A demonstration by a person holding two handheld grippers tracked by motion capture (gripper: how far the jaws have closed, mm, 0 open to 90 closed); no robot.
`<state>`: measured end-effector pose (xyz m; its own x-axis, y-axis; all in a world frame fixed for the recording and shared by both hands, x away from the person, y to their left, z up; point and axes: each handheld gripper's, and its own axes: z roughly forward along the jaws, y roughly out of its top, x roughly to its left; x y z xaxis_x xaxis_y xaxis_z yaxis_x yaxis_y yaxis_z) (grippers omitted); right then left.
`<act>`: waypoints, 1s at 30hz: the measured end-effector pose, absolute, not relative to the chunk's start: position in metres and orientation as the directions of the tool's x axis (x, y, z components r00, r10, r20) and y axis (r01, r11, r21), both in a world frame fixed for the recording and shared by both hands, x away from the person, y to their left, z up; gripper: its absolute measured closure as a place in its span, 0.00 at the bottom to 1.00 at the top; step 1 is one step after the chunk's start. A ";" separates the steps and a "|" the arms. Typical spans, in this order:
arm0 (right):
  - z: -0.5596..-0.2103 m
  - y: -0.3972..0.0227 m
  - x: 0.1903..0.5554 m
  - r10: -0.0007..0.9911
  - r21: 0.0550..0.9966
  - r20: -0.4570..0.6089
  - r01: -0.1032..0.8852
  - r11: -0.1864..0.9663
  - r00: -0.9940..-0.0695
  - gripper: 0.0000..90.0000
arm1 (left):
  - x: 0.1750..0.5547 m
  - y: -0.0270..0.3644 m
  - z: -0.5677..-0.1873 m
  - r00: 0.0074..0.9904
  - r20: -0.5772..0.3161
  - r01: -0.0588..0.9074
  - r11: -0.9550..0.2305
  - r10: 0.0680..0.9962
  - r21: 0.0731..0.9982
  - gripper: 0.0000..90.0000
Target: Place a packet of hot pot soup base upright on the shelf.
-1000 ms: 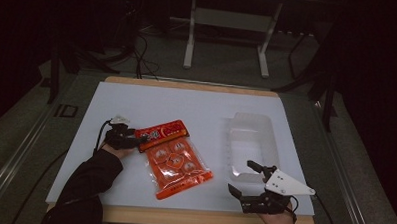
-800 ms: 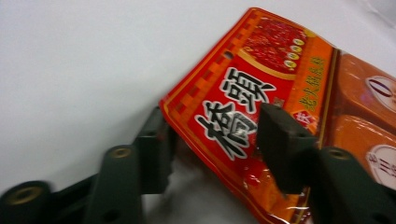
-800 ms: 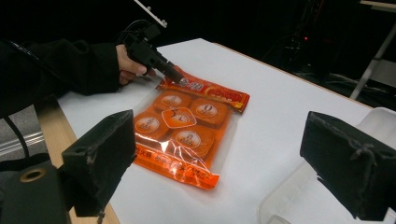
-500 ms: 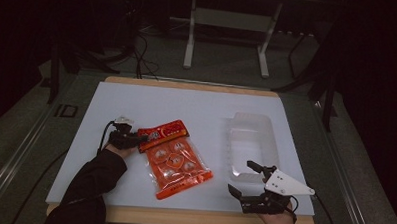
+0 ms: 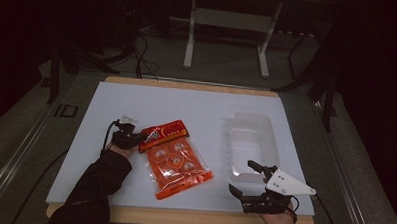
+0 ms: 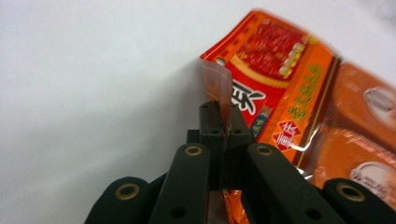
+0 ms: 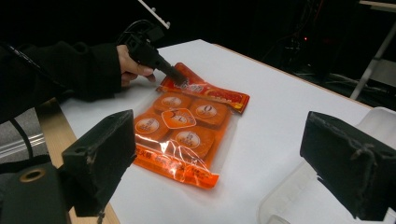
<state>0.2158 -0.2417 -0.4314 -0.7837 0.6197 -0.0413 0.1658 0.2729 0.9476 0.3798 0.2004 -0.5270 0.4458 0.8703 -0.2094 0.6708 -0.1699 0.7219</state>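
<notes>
Orange film pinched tight! The left tool (image 6: 219,122) has just been closing, and now its jaws are clamped on the upturned corner of the snack packet (image 5: 176,157), right at the red header strip, where a moment ago they stood open beside that corner. In the left gripper view the thin edge of the film stands up between the two black jaws, squeezed flat. The packet itself lies flat on the white counter (image 5: 197,104), left of centre, with its sealed bottom end pointing toward the person's side. That grip looks like the start of a lift or a drag, probably toward the clear plastic tray (image 5: 250,141) sitting well apart to the right. Over there the right tool (image 5: 245,179) hovers near the counter's front edge, just in front of the tray, jaws spread wide and gripping nothing. One corner is a thin hold, so the packet may swing or slip once it leaves the counter.
</notes>
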 end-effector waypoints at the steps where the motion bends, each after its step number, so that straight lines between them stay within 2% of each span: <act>1: -0.431 -0.242 0.216 0.620 0.948 -0.041 0.166 0.273 -0.784 0.11 | 0.380 0.200 -0.527 0.446 -0.209 0.671 -0.170 0.870 0.722 1.00; 11: -0.429 -0.247 0.215 0.624 0.953 -0.040 0.158 0.258 -0.780 0.11 | 0.372 0.200 -0.505 0.472 -0.205 0.628 -0.164 0.857 0.760 1.00; 18: -0.428 -0.248 0.214 0.653 0.955 -0.084 0.127 0.269 -0.753 0.12 | 0.365 0.198 -0.487 0.498 -0.193 0.588 -0.166 0.846 0.791 1.00; 30: -0.428 -0.249 0.215 0.663 0.959 -0.074 0.128 0.252 -0.745 0.12 | 0.355 0.193 -0.462 0.542 -0.181 0.537 -0.173 0.821 0.825 1.00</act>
